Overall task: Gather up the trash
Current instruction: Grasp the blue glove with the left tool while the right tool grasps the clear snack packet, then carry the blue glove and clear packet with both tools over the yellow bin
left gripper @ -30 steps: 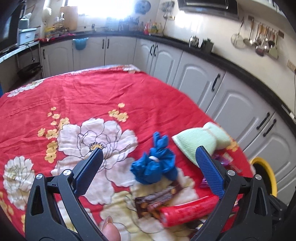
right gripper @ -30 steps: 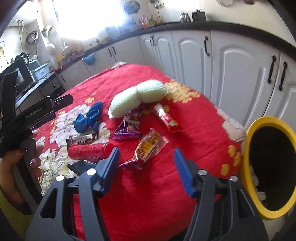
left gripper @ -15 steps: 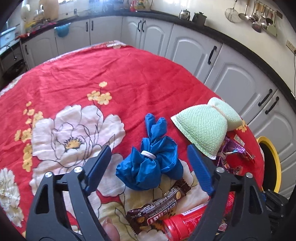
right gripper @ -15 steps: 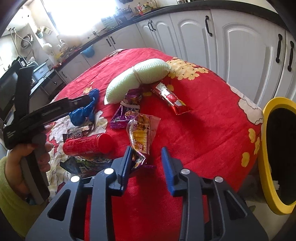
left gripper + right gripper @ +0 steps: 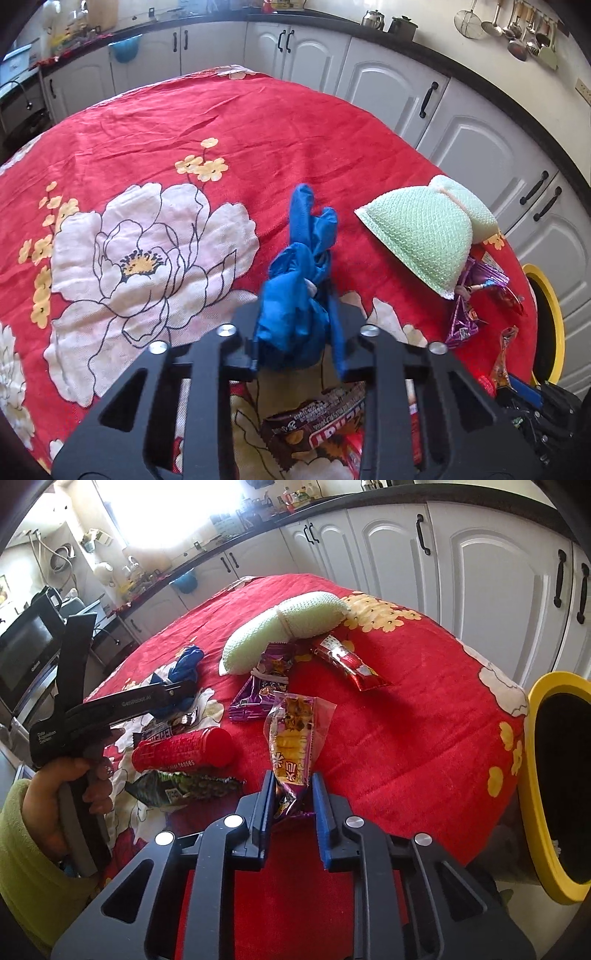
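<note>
- A blue knotted bag (image 5: 299, 280), crumpled trash, lies near the middle of the counter (image 5: 155, 122), which is covered in a red flowered cloth. Its long axis runs from the left gripper (image 5: 295, 332) toward the far edge, loose ears pointing away.
- The left gripper's jaws are closing, and the bag's bulging lower part sits squeezed between them.
- A clear snack wrapper (image 5: 295, 734) with yellow print lies near the counter's front edge, its long axis pointing away from the right gripper (image 5: 293, 805). That gripper's jaws are closing on its crimped near end.
- Risk: the bag is soft and slippery-looking, so it may slide out or hang by a fold when lifted.
- Risk: the wrapper is pinched only at its tip, so it may flop, tear or slip free on the way to the yellow-rimmed bin (image 5: 532, 775) beside the counter's right edge.
- Nearby, a red tube (image 5: 184, 749), a chocolate bar wrapper (image 5: 317, 428), a purple wrapper (image 5: 258, 694) and a green mesh sponge (image 5: 424, 236) wait.
</note>
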`<action>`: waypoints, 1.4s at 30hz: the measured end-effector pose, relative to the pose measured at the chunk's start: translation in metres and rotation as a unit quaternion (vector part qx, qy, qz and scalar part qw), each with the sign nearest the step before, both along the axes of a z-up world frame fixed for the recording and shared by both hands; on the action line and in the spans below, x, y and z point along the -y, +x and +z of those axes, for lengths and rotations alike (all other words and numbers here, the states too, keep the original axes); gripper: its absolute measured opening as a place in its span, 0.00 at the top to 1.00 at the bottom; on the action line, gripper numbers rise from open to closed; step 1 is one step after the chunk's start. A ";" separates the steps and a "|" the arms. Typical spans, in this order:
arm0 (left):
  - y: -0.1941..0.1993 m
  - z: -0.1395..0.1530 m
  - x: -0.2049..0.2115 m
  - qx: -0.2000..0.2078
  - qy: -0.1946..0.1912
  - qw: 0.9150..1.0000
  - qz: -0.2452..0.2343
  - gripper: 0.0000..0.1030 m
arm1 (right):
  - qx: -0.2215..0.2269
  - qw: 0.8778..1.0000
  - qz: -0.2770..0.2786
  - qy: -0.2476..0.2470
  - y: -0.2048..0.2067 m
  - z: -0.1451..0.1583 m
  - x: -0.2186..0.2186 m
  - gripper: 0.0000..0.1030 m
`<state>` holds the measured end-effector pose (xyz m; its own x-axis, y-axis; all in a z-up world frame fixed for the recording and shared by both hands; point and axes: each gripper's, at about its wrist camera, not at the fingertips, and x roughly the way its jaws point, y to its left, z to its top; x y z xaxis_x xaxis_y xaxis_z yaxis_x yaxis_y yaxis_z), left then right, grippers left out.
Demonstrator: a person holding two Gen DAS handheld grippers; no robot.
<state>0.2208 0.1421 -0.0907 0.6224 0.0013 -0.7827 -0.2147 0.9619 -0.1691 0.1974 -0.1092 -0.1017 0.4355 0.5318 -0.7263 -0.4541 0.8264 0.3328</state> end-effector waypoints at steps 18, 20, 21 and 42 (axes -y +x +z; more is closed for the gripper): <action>-0.042 0.050 0.024 0.088 0.001 0.996 -0.013 0.91 | 0.040 0.999 -0.023 0.018 -0.017 0.021 0.027 0.83; -0.043 0.054 0.032 0.093 0.000 0.995 -0.020 0.91 | 0.043 0.999 -0.026 0.021 -0.017 0.025 0.031 0.83; -0.044 0.055 0.035 0.095 -0.001 0.995 -0.023 0.91 | 0.047 0.998 -0.030 0.022 -0.017 0.027 0.034 0.83; -0.052 0.076 0.110 0.120 0.001 0.988 -0.097 0.91 | 0.086 0.991 -0.093 0.045 -0.018 0.054 0.089 0.83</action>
